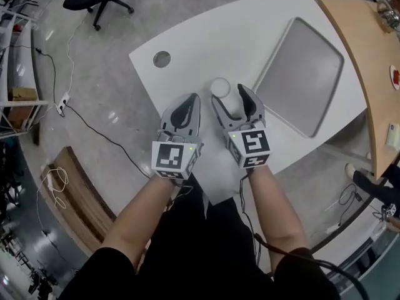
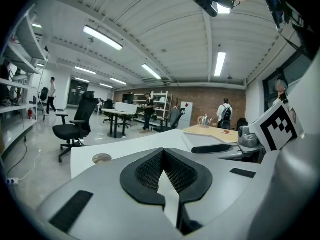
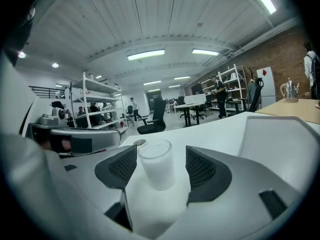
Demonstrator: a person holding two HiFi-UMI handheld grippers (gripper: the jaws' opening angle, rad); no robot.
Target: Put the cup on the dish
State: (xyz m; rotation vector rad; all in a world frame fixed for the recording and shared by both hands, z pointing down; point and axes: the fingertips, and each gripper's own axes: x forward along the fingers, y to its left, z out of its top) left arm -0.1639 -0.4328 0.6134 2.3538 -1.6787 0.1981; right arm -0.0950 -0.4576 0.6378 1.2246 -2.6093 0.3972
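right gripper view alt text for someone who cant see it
A white cup stands upright on a white table between the open jaws of the right claw, ungripped. A shallow tray lies to its right, with office shelving behind.

Your head camera sits high over your forearms and looks steeply down on the white table (image 1: 250, 30). At moderate range it takes in the left gripper (image 1: 192, 99), the right gripper (image 1: 232, 96), the cup (image 1: 220, 87) and the grey tray (image 1: 300, 74). Each gripper view rides low, just behind its own jaws, facing nearly level across the tabletop into the room. The right gripper view has the cup very close. All three views share the round hole (image 1: 162, 59) in the table. Each gripper view catches the other gripper at its edge.
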